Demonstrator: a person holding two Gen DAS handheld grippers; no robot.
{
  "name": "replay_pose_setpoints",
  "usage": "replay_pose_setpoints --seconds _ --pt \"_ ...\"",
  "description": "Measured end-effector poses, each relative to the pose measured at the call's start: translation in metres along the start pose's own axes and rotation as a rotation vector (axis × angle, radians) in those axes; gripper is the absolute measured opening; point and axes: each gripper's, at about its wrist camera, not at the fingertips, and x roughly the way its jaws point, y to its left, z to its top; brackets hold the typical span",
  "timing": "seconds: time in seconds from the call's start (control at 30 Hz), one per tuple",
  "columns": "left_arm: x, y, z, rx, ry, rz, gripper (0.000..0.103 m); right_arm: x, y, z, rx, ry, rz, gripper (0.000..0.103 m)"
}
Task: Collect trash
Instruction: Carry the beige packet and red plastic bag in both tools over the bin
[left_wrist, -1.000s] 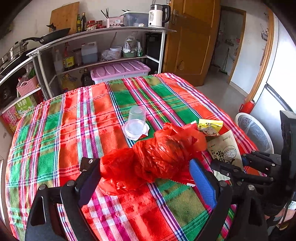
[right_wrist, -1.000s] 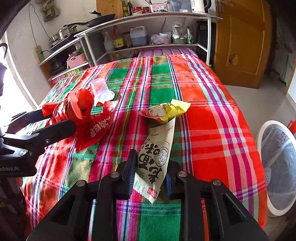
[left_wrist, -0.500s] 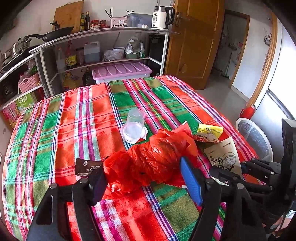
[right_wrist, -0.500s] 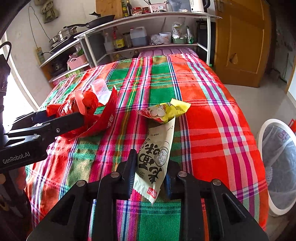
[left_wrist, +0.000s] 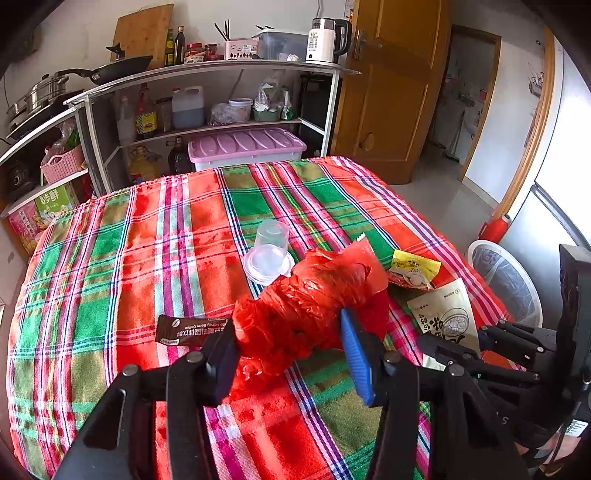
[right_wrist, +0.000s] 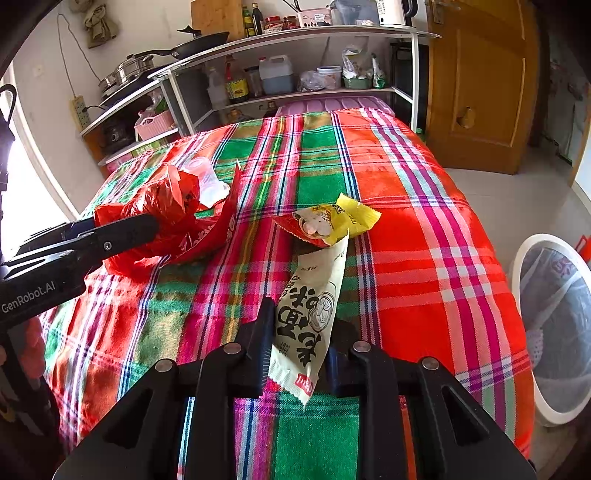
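Currently left hand-held gripper (left_wrist: 286, 349) closing around crumpled red plastic bag (left_wrist: 314, 299) on plaid-covered bench (left_wrist: 122, 258); right hand-held gripper (right_wrist: 297, 354) closing narrow on beige snack wrapper (right_wrist: 314, 314), yellow packet (right_wrist: 332, 219) just beyond it

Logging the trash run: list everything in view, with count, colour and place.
Tablecloth: one, red-green plaid, over table.
Plastic bag: one, red, crumpled, mid-table.
Cup: one, clear, upside down behind bag.
Coffee sachet: one, dark brown, left of bag.
Snack wrapper: one, yellow-red, right of bag.
Pouch: one, cream, near edge.
Bin: one, white, on floor.
Storage box: one, pink lid, under shelves.
Kettle: one, white, top shelf.
Left gripper: jaws closing around bag.
Right gripper: jaws closing on pouch.
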Motion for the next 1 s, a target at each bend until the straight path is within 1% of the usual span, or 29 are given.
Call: replay_pose_setpoints --seconds 0.23,0.37,0.5,0.8,1.0 --pt "-0.005 -0.006 0.001 0.010 -0.014 -0.003 0.051 -0.005 -0.003 -0.001 0.005 -0.011 -0.001 0.024" --pt "-0.012 -0.007 0.002 0.004 -0.033 -0.001 0.051 -0.011 -0.005 -0.003 0.010 -0.032 0.012 0.024" --pt "-0.022 -0.010 0.003 0.003 -0.046 -0.003 0.051 -0.022 -0.006 -0.003 0.007 -0.055 0.008 0.024" --pt "-0.041 -0.036 0.005 0.036 -0.082 -0.025 0.051 -0.049 -0.014 -0.008 0.015 -0.099 0.007 0.024" --pt "-0.049 -0.055 0.005 0.056 -0.101 -0.039 0.051 -0.069 -0.028 -0.013 0.036 -0.132 -0.005 0.024"
